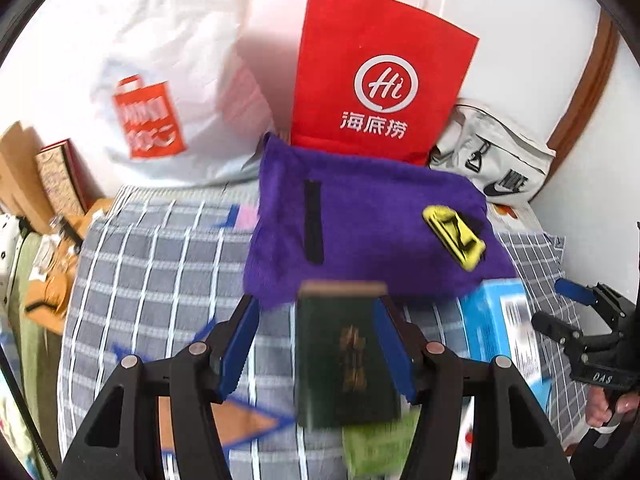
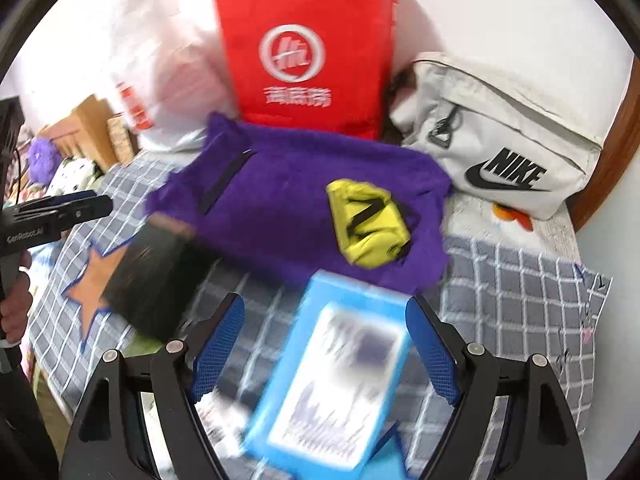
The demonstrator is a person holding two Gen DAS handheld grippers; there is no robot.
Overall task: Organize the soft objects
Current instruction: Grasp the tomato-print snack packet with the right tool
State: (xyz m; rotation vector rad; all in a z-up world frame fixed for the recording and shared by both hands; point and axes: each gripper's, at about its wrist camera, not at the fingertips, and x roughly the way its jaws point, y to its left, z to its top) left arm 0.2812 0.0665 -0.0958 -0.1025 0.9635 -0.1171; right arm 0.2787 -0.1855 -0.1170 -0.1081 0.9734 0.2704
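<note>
A purple plush pouch (image 1: 360, 224) with a black zipper and a yellow patch (image 1: 454, 236) lies on the checked bedcover in front of a red paper bag (image 1: 380, 76); it also shows in the right wrist view (image 2: 288, 204). My left gripper (image 1: 316, 344) is open around a dark green book (image 1: 344, 360), which lies between its blue pads (image 1: 236, 352). My right gripper (image 2: 324, 352) is open around a blue box (image 2: 336, 380). The right gripper also shows at the right edge of the left wrist view (image 1: 576, 312).
A white plastic bag (image 1: 160, 80) and a white Nike bag (image 2: 504, 140) stand at the back by the wall. The grey checked bedcover (image 1: 160, 280) has an orange star patch (image 2: 96, 280). Boxes and clutter (image 1: 44, 184) lie off the bed's left edge.
</note>
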